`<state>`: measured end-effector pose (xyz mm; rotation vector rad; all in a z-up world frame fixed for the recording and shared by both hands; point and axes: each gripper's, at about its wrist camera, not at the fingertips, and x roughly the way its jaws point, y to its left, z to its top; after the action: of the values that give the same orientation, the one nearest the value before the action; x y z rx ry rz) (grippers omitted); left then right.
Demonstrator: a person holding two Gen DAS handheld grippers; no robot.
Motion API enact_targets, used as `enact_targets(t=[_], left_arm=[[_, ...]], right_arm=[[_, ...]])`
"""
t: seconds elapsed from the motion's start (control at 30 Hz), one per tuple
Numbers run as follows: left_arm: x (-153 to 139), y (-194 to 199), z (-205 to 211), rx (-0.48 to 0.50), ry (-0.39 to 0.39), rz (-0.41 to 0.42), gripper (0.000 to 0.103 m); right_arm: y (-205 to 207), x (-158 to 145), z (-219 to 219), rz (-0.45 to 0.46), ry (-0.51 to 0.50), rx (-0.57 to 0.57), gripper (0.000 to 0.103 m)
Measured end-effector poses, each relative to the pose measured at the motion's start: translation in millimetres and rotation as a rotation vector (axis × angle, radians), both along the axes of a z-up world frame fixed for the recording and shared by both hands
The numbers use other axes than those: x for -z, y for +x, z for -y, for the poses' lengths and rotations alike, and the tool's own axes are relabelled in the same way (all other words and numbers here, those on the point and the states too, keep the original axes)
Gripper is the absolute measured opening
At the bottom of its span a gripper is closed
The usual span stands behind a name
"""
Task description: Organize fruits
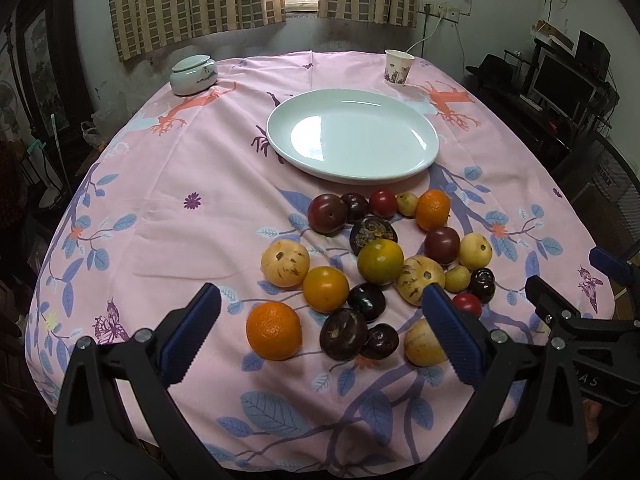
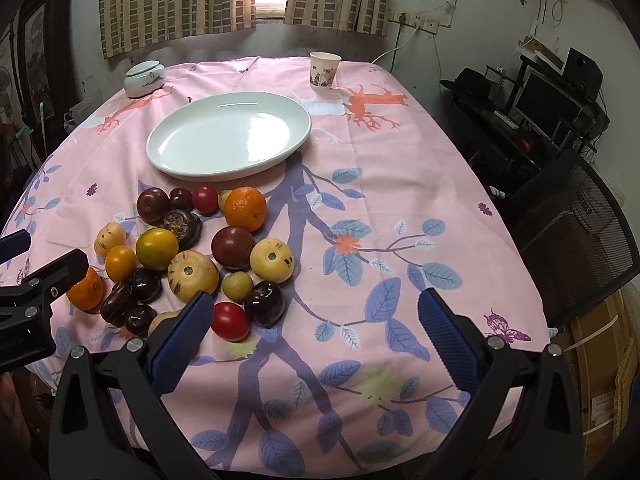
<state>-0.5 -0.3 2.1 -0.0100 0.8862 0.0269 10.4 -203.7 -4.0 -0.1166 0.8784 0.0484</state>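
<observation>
Left wrist view: left hand-held gripper [image 1: 320, 326] spread wide, empty, above the near edge of the pink floral-clothed tabletop [image 1: 168, 200]. Loose mixed fruits [image 1: 380, 260] lie clustered between that edge and the bare white oval ceramic plate [image 1: 352, 140].

Right wrist view: right hand-held gripper [image 2: 316, 340] likewise spread, empty, just right of the cluster. Recommended: centre the jaws on an outlying fruit, the round red tomato [image 2: 230, 321], to avoid nudging neighbours.
</observation>
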Motion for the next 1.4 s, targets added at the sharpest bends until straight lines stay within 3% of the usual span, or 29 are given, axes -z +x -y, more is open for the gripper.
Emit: enact_targets(t=[1.4], left_arm=[[3.2, 2.3, 3.8, 0.005, 0.005, -0.006, 0.101]], right_arm=[[0.9, 0.5, -0.8, -0.004, 0.0, 0.0, 0.102]])
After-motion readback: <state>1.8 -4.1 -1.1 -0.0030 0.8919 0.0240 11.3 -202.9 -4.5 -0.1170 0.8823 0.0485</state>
